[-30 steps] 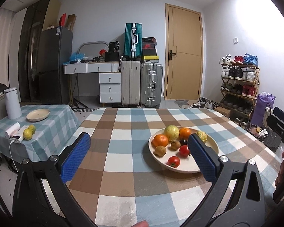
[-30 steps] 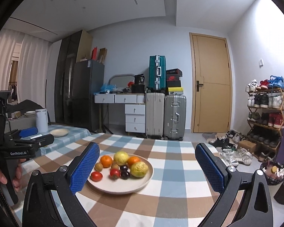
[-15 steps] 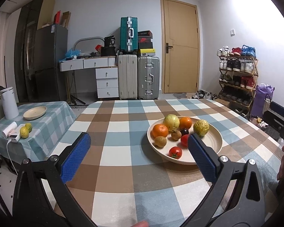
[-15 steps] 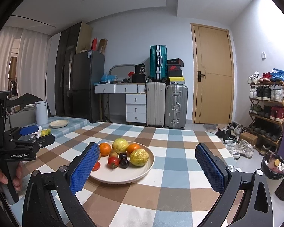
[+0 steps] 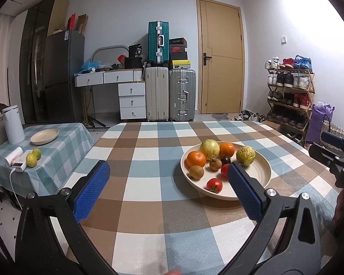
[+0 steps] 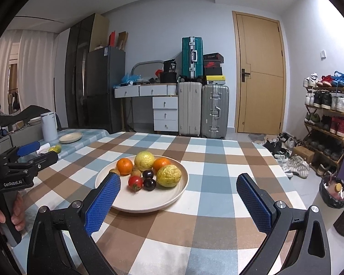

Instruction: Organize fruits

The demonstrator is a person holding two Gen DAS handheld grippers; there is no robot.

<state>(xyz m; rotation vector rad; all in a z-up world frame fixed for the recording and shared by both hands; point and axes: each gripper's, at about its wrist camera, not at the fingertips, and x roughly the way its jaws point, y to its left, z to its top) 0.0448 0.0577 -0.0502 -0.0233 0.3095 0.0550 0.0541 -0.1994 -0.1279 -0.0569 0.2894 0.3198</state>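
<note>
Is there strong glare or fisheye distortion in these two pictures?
Left wrist view: the upper right wall is washed out by glare, and the door frame bows. Right wrist view: dark vignette at the corners, and the plate of fruit stays sharp.

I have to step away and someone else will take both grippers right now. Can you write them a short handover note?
Left gripper: open, empty, above the checked table, left of the plate.
Right gripper: open, empty, facing the plate.
Fruit plate on the checked table: two oranges, two yellow-green fruits, two tomatoes, two dark plums and small brown fruits.
Side table: an empty plate and two small green-yellow fruits.
Done: nothing grasped yet. Left: probably all the sorting.
</note>
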